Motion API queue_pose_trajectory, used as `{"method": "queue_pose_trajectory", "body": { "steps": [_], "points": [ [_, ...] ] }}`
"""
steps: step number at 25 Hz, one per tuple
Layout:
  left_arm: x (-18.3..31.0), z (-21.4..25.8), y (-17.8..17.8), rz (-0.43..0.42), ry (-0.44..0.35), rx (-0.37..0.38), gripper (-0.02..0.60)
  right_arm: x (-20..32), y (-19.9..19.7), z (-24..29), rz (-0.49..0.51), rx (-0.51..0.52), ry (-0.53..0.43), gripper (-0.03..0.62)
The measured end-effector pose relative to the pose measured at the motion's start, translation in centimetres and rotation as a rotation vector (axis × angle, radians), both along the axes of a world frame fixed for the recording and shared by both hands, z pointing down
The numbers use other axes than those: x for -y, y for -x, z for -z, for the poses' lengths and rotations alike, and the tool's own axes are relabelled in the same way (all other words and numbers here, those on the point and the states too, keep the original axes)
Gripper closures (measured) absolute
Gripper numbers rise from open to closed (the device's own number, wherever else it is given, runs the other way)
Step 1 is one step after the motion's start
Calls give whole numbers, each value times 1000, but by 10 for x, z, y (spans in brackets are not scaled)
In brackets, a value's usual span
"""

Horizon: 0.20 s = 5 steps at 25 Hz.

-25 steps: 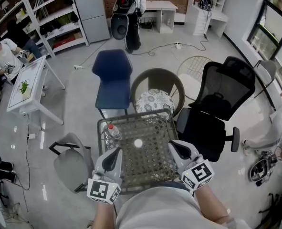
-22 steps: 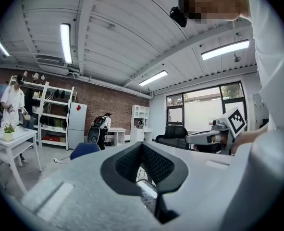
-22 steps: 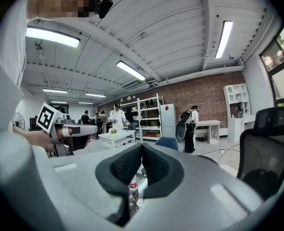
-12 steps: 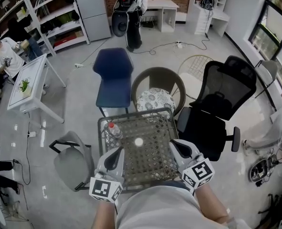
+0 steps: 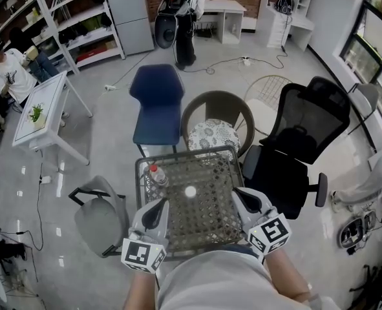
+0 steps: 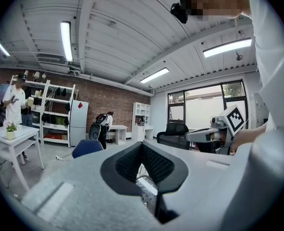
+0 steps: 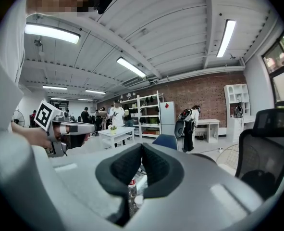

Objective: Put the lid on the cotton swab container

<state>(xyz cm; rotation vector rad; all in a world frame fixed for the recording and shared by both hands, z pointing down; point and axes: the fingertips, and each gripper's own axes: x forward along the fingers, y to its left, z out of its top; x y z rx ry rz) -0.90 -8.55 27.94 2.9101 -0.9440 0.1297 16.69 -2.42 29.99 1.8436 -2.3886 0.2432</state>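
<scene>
Both grippers hover at the table's (image 5: 207, 228) near edge, the left gripper (image 5: 156, 206) by the near-left corner and the right gripper (image 5: 239, 196) by the near-right corner. Each has its jaws pressed together with nothing between them. One small white round piece (image 5: 190, 191) sits about mid-table, apart from both grippers; can't tell if it's the swab container or its lid. A clear bottle (image 5: 156, 174) with a red cap stands near the far-left corner.

Your head camera looks steeply down onto the woven-top table (image 5: 203, 223) close below, while the cameras on your left gripper (image 5: 158, 204) and right gripper (image 5: 238, 194) sit low at its near edge, facing nearly level across the room — all share the blue chair (image 5: 157, 105).
</scene>
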Motion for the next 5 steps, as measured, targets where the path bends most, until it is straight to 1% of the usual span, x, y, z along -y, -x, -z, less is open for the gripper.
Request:
{"method": "queue_pose_trajectory", "body": {
  "steps": [5],
  "points": [
    [1,-5,2,-2,0,-4,574,0,-2,0,-15,-5,0,589]
  ]
}}
